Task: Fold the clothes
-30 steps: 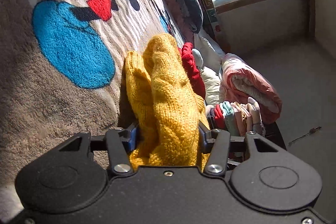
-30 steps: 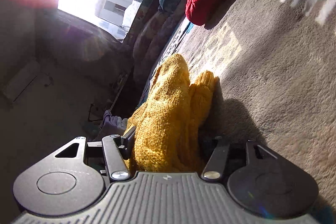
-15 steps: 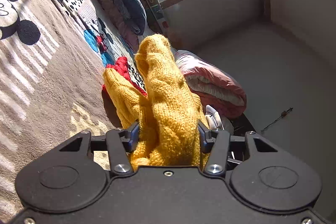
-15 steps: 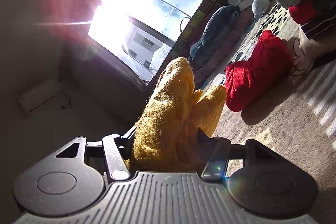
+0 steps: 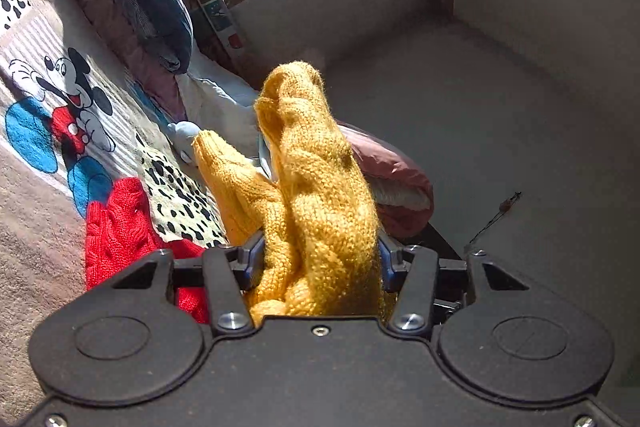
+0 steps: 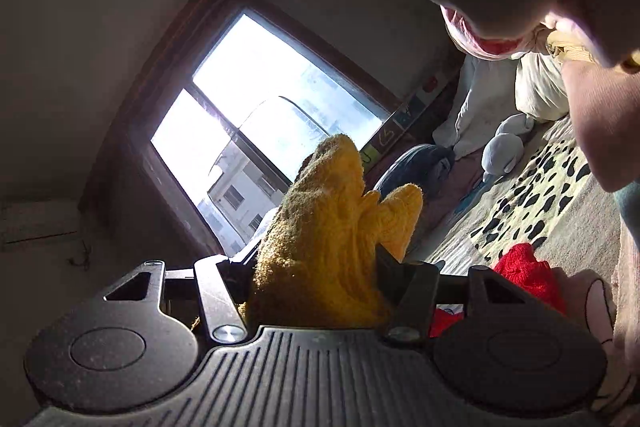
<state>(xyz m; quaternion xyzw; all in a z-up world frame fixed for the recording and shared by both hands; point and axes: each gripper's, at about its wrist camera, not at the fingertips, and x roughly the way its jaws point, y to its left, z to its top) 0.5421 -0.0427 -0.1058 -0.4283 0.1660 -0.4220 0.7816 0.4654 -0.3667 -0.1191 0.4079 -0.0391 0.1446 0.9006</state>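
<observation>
Because a knit has to hang free before it can be laid out square, both tools are holding the yellow sweater (image 5: 316, 187) up off the cartoon-print blanket (image 5: 48, 75), which is serving as the folding surface. The left gripper (image 5: 320, 259) is clamped on a thick bunch of the yellow knit, its fingers pressing in from either side, and the wool is standing up in front of its camera with a smaller fold poking out on the side toward the blanket. The right gripper (image 6: 320, 267) is likewise closed on the yellow sweater (image 6: 332, 223), a wad of fabric filling the space between its fingers. From the right wrist view the tool is pointing up toward the window (image 6: 256, 115), with the blanket low and off to one side, which suggests the garment is raised well above the blanket, probably to shake it open. A red sweater (image 5: 120, 227) is lying on the blanket just beside the left tool, apparently waiting its turn. A pink rolled quilt (image 5: 396, 187) is sitting beyond the blanket's edge, on the far side from the cartoon print.
</observation>
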